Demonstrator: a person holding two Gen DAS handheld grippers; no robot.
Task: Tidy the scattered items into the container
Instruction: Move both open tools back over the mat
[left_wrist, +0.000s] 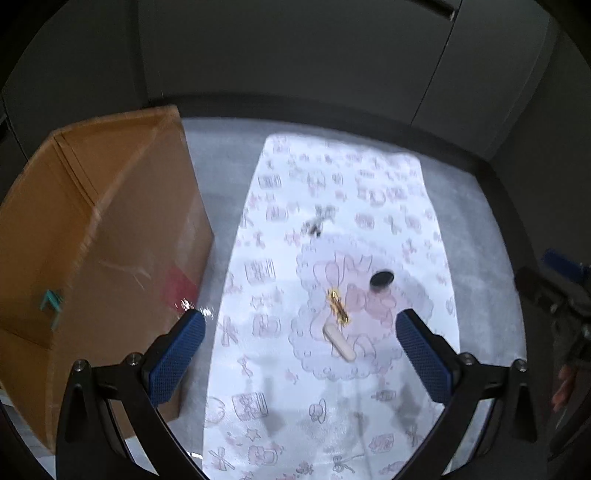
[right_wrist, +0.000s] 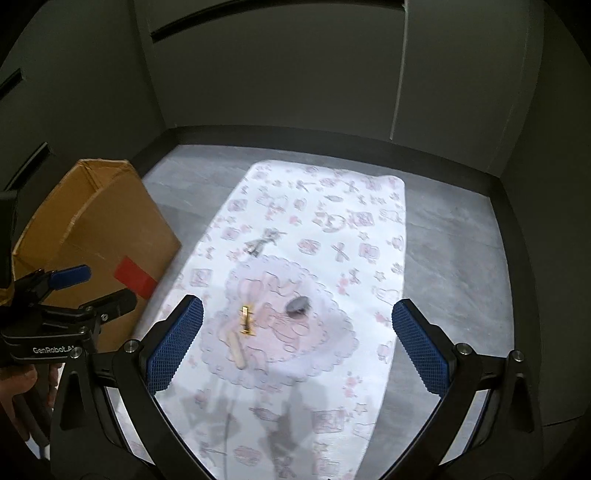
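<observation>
Small items lie on a white mat with pink prints: a gold clip, a cream oblong piece, a dark round disc and a silver-grey trinket. A brown cardboard box stands at the mat's left. My left gripper hovers open above the clip and cream piece, holding nothing. My right gripper is open too, above the same cluster, and the left gripper shows at its left.
The mat lies on a grey floor bounded by dark walls at the back and sides. A hand grips the left tool's handle at the lower left. The other gripper's blue tip shows at the right edge.
</observation>
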